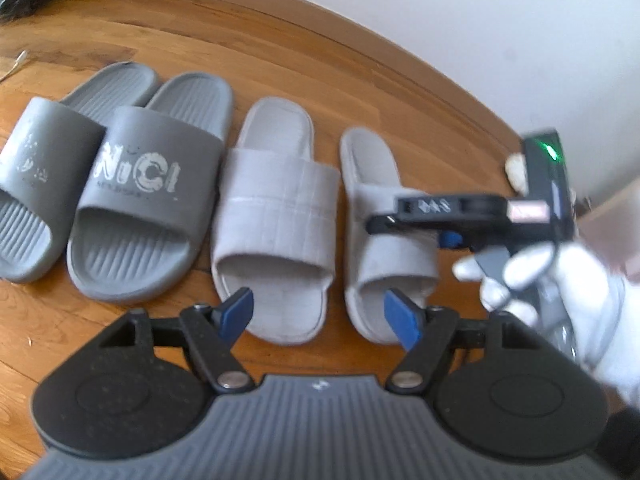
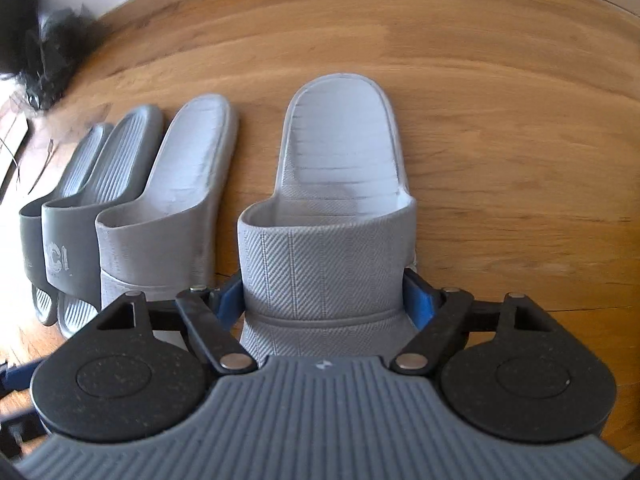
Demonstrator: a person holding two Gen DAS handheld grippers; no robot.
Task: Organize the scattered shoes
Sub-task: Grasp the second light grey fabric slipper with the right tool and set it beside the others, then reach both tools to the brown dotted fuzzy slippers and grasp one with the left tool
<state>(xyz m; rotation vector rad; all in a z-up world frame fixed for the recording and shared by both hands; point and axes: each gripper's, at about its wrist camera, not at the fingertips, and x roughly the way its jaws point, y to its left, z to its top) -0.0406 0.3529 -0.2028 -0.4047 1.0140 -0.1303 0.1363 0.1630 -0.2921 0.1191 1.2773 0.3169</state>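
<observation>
Right gripper (image 2: 328,300) straddled the strap of the last light slipper (image 2: 334,184), pads seemingly gripping; left gripper (image 1: 320,312) hung spread, empty. Four slippers lined the wooden floor (image 2: 500,100); only final alignment looked left.

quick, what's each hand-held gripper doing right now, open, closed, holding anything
Left hand-held gripper: open, holding nothing.
Right hand-held gripper: jaws straddle the strap of the light grey fabric slipper; whether the pads press it cannot be told.
</observation>
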